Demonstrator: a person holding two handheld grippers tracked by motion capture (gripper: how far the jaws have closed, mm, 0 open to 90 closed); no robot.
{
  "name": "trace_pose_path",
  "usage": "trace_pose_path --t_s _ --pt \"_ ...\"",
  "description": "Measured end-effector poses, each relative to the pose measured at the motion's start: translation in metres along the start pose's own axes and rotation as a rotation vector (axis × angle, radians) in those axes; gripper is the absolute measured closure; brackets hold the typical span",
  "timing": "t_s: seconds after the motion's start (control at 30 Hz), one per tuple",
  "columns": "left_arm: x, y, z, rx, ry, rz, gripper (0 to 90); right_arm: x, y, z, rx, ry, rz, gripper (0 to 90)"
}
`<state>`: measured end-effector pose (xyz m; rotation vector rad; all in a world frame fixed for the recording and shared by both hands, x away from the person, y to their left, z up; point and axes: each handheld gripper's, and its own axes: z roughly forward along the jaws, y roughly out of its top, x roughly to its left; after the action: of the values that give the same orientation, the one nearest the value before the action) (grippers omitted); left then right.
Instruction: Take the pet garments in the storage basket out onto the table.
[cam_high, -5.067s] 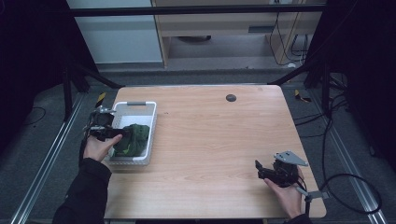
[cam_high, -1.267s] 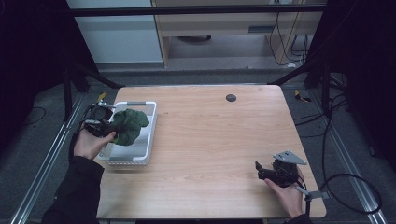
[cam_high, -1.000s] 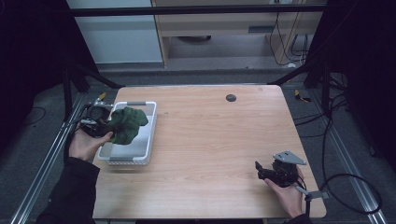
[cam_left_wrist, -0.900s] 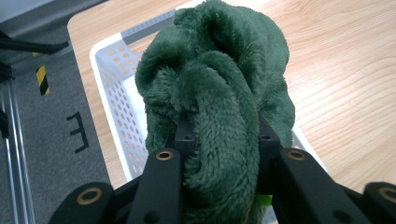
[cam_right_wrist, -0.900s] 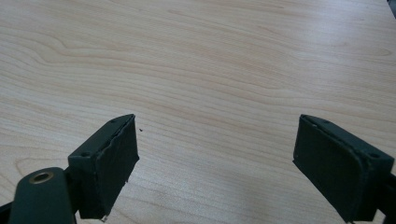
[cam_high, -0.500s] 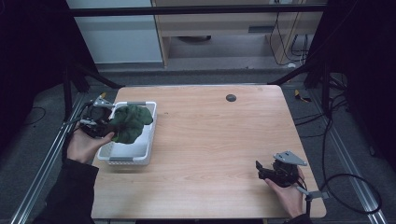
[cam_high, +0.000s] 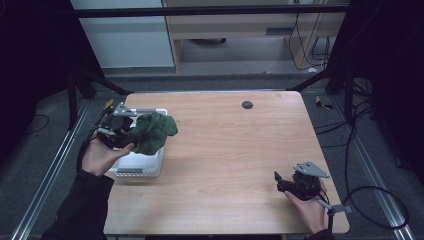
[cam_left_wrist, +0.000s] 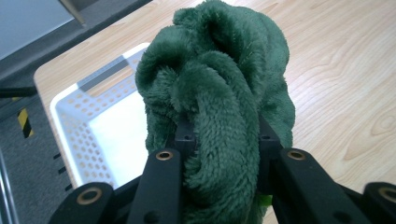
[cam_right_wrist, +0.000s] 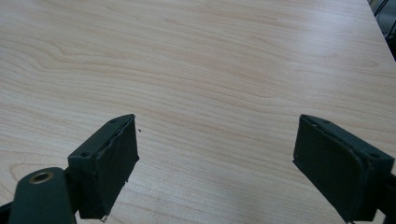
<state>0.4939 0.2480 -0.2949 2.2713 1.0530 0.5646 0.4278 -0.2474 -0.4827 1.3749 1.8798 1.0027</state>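
Dark curtains and metal framing close in around a pale wooden table (cam_high: 225, 150), with grey floor on both sides. At the table's left edge stands a white perforated basket (cam_high: 142, 162), its floor bare in the left gripper view.

On that side the person's left hand (cam_high: 100, 155) comes in on a dark sleeve (cam_high: 82, 205), palm turned up, cradling the left gripper (cam_high: 131, 137), which points toward the middle of the table. Its jaws are clamped on a bunched green plush cloth (cam_high: 152, 131). In the left gripper view the cloth (cam_left_wrist: 219, 107) bulges up and out between the two black jaws, held in the air above the basket (cam_left_wrist: 77, 126) and its right rim, partly over the wood.

Near the table's front right corner the right hand (cam_high: 307, 207) rests low on the table holding the right gripper (cam_high: 280, 181), which points left. Its jaws (cam_right_wrist: 215, 163) stand wide apart over bare wood with nothing between them.
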Motion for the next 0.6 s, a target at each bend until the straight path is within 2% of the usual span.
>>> trace_pose_path --t_s 0.6 --pt "-0.039 0.024 0.019 -0.001 -0.087 0.105 70.2 -0.003 0.000 -0.002 -0.013 -0.008 0.008 13.6"
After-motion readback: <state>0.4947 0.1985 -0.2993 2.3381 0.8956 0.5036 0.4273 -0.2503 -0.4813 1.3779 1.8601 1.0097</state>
